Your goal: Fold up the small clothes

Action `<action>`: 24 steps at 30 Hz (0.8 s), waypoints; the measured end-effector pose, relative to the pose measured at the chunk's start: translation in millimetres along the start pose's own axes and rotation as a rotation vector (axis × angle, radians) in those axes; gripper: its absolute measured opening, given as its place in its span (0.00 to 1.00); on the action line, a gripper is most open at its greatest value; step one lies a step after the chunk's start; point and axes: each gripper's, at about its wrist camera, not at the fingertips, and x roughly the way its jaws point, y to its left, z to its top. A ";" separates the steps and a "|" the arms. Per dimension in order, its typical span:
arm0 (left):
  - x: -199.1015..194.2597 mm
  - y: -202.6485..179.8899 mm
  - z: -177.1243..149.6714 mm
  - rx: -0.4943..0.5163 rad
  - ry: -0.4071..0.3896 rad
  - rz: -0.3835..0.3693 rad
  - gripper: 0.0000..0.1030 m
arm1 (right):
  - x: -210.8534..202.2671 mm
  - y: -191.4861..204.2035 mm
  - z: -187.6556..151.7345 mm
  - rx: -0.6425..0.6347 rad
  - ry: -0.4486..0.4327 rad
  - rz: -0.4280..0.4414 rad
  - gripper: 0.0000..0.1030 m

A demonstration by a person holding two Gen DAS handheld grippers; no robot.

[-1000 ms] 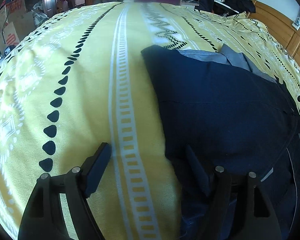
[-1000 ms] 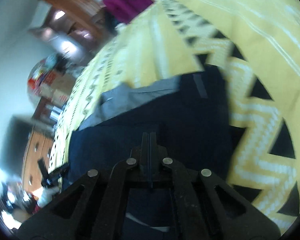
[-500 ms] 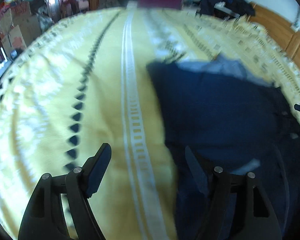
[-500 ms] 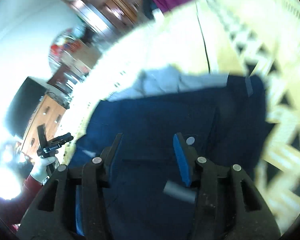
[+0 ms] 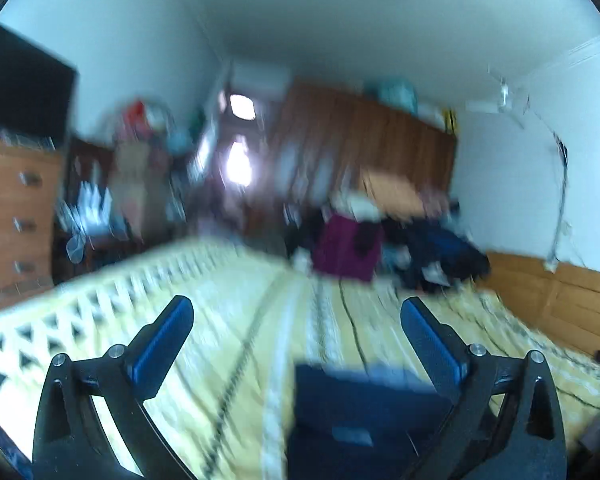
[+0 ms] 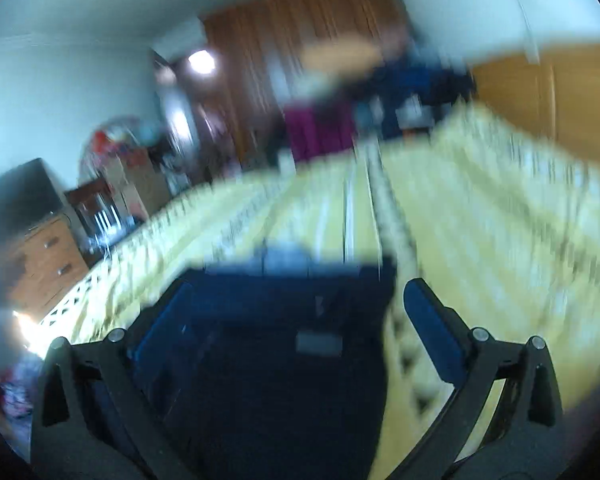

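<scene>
The dark navy garment [image 6: 284, 360] lies folded flat on the yellow patterned bedspread [image 6: 480, 240], towards the near edge of the bed, with a strip of grey lining [image 6: 284, 258] showing along its far edge. Both views are motion-blurred, so finer detail is unreadable. Your right gripper [image 6: 300, 300] is spread wide with nothing between its blue pads, raised over the garment. Your left gripper [image 5: 296, 312] is equally wide apart and empty, lifted over the garment's left side [image 5: 360, 408], pointing across the bed. Beyond the far edge of the bed: a magenta item [image 5: 348, 248], dark clothes [image 5: 440, 252], a wooden wardrobe [image 5: 372, 148]. A drawer chest [image 5: 12, 216] stands at left.
</scene>
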 end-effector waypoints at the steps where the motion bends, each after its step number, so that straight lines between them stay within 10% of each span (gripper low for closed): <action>1: 12.2 -0.9 -8.7 0.033 0.110 0.015 1.00 | 7.3 -6.8 -12.6 0.026 0.079 0.013 1.00; 6: 33.9 9.0 -96.4 0.161 0.513 0.004 0.99 | 30.5 -40.7 -90.3 0.088 0.411 -0.027 0.98; 12: 17.0 21.5 -191.3 0.034 0.848 -0.138 0.84 | 23.4 -52.2 -145.2 0.111 0.602 -0.020 0.93; 24: 27.7 -12.6 -238.8 -0.011 1.011 -0.308 0.65 | 33.9 -49.9 -173.3 0.132 0.755 0.034 0.80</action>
